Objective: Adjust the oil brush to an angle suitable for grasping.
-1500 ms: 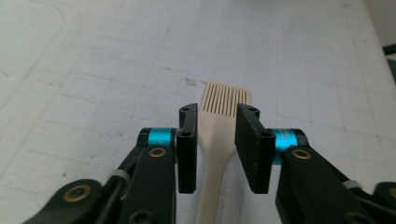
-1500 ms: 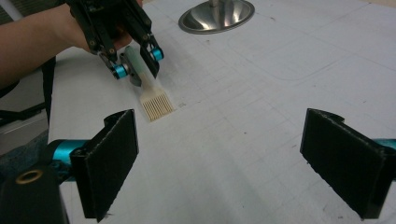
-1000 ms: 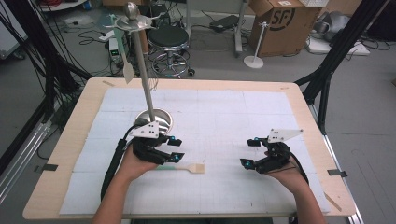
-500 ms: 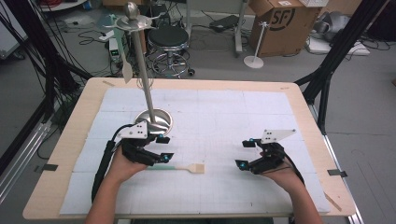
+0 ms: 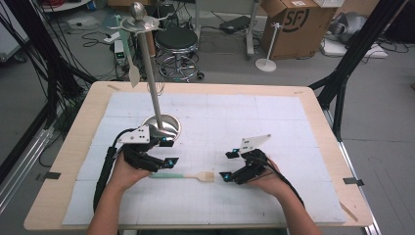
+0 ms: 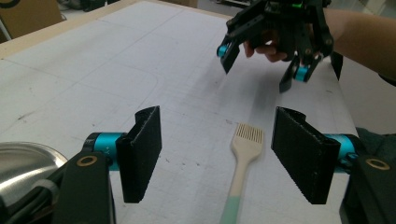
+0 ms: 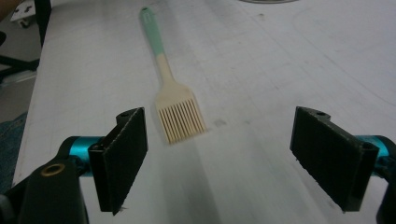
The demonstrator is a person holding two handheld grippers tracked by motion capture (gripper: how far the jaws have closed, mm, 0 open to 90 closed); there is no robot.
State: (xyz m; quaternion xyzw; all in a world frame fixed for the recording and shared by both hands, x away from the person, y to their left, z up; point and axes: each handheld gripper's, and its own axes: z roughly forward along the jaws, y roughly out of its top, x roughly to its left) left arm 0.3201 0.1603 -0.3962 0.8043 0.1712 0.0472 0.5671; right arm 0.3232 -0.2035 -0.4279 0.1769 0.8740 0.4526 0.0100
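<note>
- High view: silicone brush (image 5: 182, 176) lying flat on the white mat (image 5: 274, 117) of the surface, lower centre of the frame, green handle toward the left, pale bristle head toward the right.
- Same view: left gripper (image 5: 164, 155) just above the handle end, right gripper (image 5: 228, 165) just right of the bristle head; neither seen pressing on the brush.
- Left gripper view: jaws standing wide, just been opening, brush lying between them on the mat, not touched by the pads; bristles pointing up the frame, right gripper (image 6: 261, 65) hanging over the mat at upper right.
- Right gripper view: jaws wide though just been closing a little, nothing between the pads; brush (image 7: 170, 88) ahead, left of centre, bristle head nearest, handle running to the top.
- Seen from above but not from the right gripper: steel bowl (image 5: 164, 126) just behind the left gripper, with a tall metal stand (image 5: 147, 63) rising from it.
- Beyond the surface at the top: stool (image 5: 178, 41), cardboard box (image 5: 288, 22).
</note>
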